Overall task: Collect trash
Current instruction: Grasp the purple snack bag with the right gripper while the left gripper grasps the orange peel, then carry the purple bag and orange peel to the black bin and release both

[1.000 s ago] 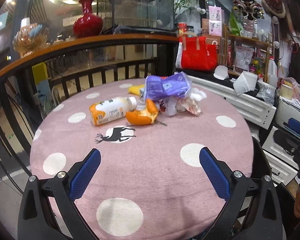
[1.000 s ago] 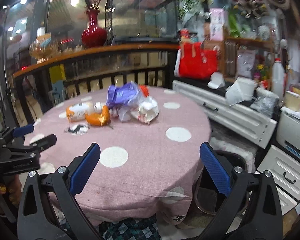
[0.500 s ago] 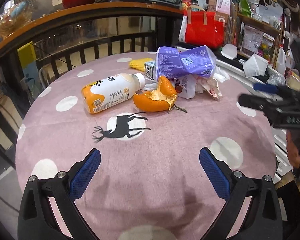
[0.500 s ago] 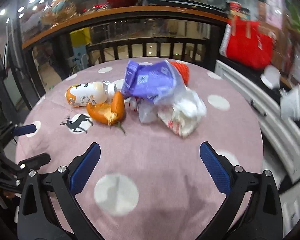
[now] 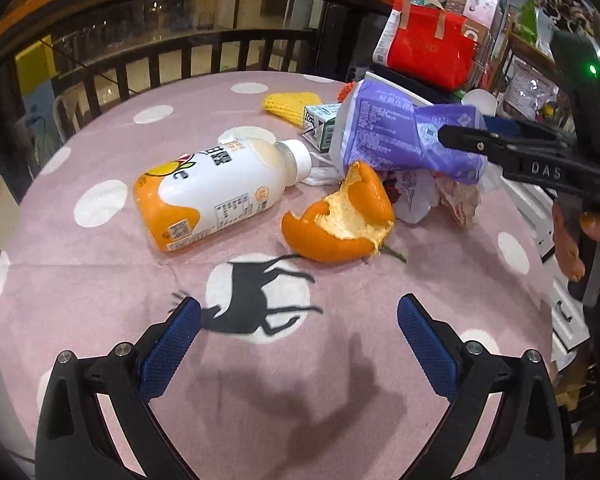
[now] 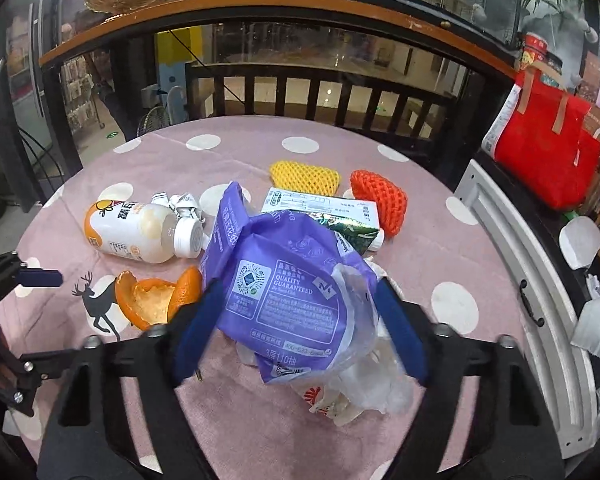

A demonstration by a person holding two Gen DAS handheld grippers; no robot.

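Observation:
A pile of trash lies on the round pink dotted tablecloth [image 5: 100,280]. My right gripper [image 6: 298,284] is closing on a purple tissue wrapper [image 6: 292,280], and its blue pads touch both sides of it. Crumpled white wrappers [image 6: 372,388] lie under the wrapper. Left of it are an orange peel [image 5: 340,220] and a white-and-orange bottle [image 5: 216,192] on its side. Behind are a small carton [image 6: 320,208], a yellow foam net [image 6: 304,178] and a red foam net [image 6: 378,200]. My left gripper [image 5: 299,308] hovers open over the deer print, short of the peel.
A dark railing [image 6: 300,92] with a wooden shelf runs behind the table. A red bag [image 6: 548,160] and a white cabinet [image 6: 520,272] stand close on the right. A person's hand [image 5: 580,240] holds the right gripper beside the table edge.
Both grippers moved in toward the pile. The right one came over the purple wrapper and its jaws narrowed around it. The left one drew closer to the peel and bottle.

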